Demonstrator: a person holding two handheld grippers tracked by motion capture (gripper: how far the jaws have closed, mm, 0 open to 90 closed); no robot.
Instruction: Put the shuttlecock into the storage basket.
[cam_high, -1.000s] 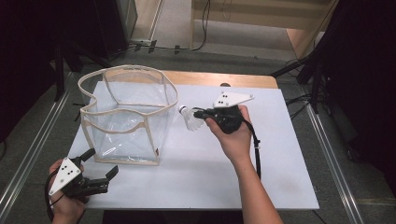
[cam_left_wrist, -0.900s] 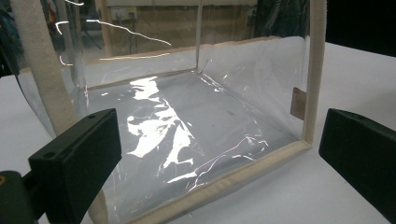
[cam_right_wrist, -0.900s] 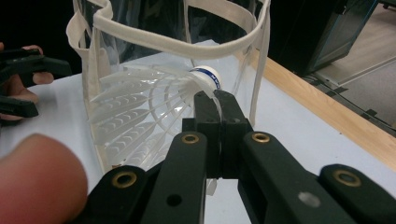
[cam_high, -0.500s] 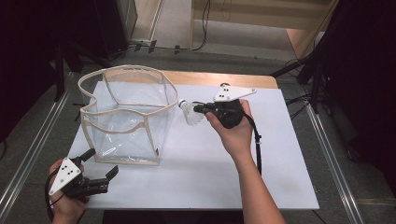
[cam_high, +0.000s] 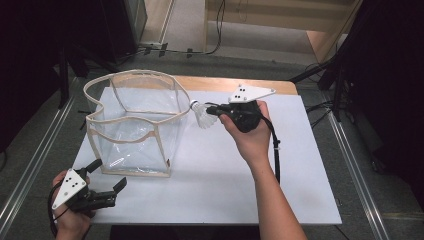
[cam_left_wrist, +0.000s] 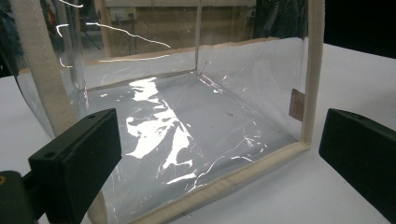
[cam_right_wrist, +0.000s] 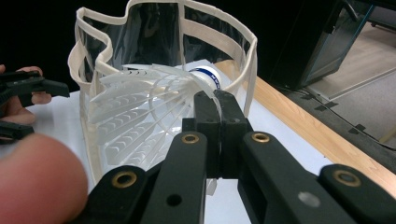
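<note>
- Right gripper (cam_high: 214, 110) had its jaws pinched all the way down on the feather skirt of the shuttlecock (cam_high: 201, 114), cork end pointing toward the clear bag (cam_high: 134, 122).
- Shuttle was held up off the white table (cam_high: 280, 170), just beside the bag's right rim, not over the opening yet.
- Left gripper (cam_high: 107, 181) sat near the bag's front-left bottom corner w/ jaws wide apart, nothing in them. In the left gripper view the bag (cam_left_wrist: 196, 126) was right ahead between the two jaws but untouched.
- IMO to do this bit well: lift a tad so the feathers clear the beige rim, carry it over the middle of the opening, then let go. The rim's floppy and wavy, so brushing it prob folds it inward.
- Might be worth steadying the near rim w/ the left one if the bag sags.
</note>
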